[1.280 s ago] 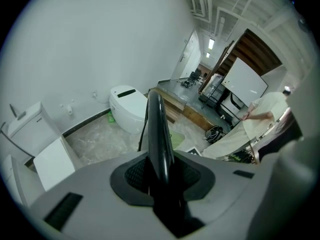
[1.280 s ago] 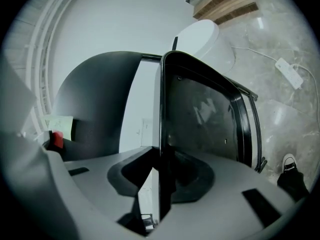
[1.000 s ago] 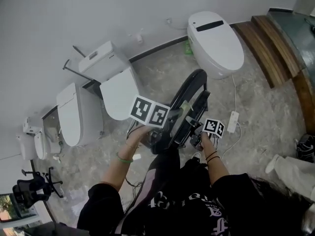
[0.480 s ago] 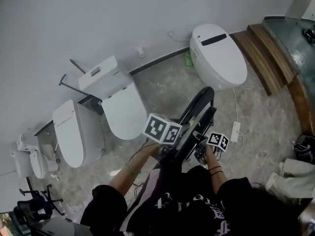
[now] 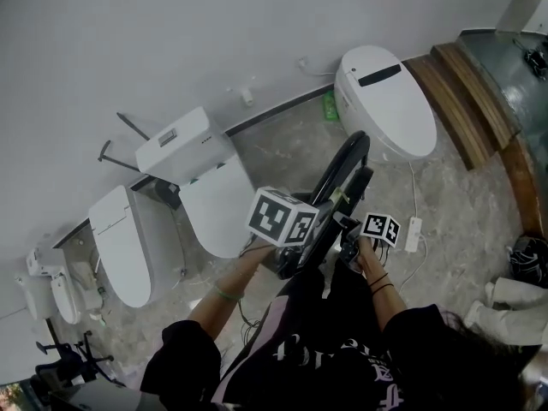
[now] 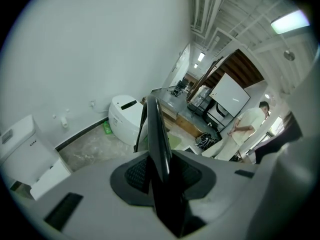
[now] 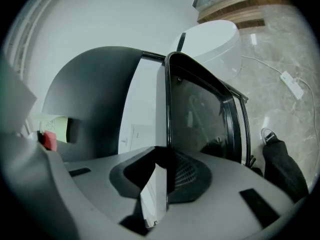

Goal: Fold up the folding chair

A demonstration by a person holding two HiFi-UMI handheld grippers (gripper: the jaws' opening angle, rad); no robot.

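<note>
Grey floor (image 5: 291,139), white toilets (image 5: 385,101); left claw (image 6: 160,176) clamps folding chair (image 6: 155,129), right claw (image 7: 162,176) seemingly just closed on it.

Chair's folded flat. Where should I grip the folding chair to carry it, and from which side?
I'd grip the folding chair by its thin edges, edge-on from the person's side, one gripper per flank. Folded, it is a narrow slab, so only edges fit the jaws. The left gripper clamps one black edge; the right gripper, jaws just closed further, pinches another.

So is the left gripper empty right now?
No, the left gripper is clamped on the thin black edge of the folding chair.
</note>
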